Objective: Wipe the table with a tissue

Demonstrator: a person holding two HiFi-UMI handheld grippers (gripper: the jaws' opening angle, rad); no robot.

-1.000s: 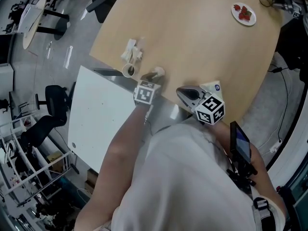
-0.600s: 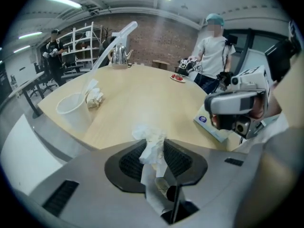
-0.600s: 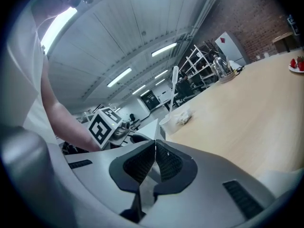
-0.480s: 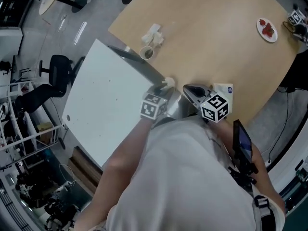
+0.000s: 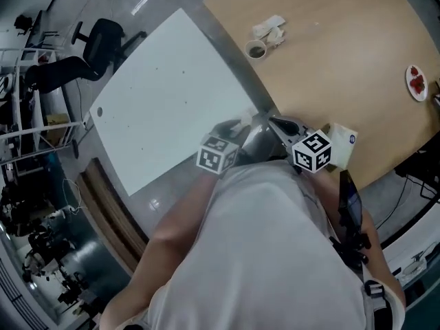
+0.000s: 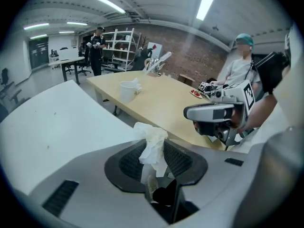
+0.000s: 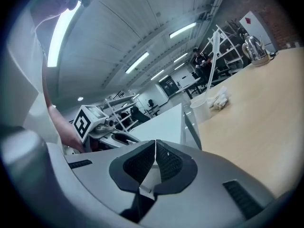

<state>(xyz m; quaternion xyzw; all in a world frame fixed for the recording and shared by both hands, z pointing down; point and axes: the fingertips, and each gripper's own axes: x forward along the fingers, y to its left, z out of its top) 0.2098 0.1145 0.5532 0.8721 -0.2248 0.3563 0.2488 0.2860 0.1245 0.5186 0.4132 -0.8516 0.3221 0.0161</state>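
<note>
The tissue is pinched between the left gripper's fingers at the frame's lower middle. In the head view it hangs over the seam between the white counter and the wooden counter, touching neither as far as I can tell. The step in hand looks like carrying the tissue to a surface, so the next move calls for lowering it flat onto a counter and sweeping with light pressure. The right gripper, its fingers pressed together on nothing, needs only to keep clear.
</note>
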